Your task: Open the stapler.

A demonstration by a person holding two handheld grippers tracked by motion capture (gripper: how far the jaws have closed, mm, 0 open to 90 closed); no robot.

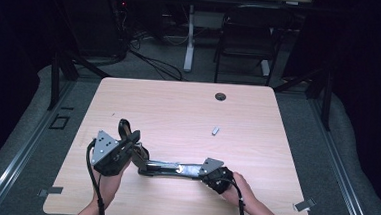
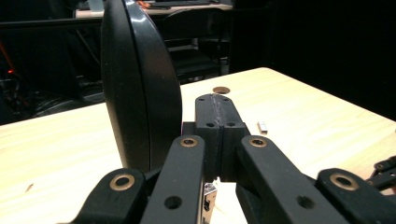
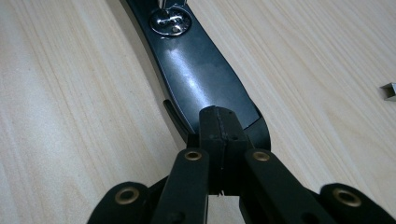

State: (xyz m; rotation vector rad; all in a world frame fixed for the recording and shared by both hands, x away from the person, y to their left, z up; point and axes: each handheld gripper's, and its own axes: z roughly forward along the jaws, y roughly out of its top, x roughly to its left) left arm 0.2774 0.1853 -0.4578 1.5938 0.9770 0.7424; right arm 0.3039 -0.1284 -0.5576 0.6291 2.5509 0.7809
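Right gripper (image 3: 219,122) fingers pinched on the glossy black belt (image 3: 196,74) just below its stud; left gripper (image 2: 218,112) fingers clamp the other end. Floppy, slick stuff.

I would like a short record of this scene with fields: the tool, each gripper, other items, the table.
tool: black hole punch, lying on the table between the two grippers
left gripper: jaws shut, beside the upright black handle
right gripper: jaws shut, at the end of the punch's flat black arm
other items: small grey metal piece, lying apart from the punch
table: light wood, with a round cable hole
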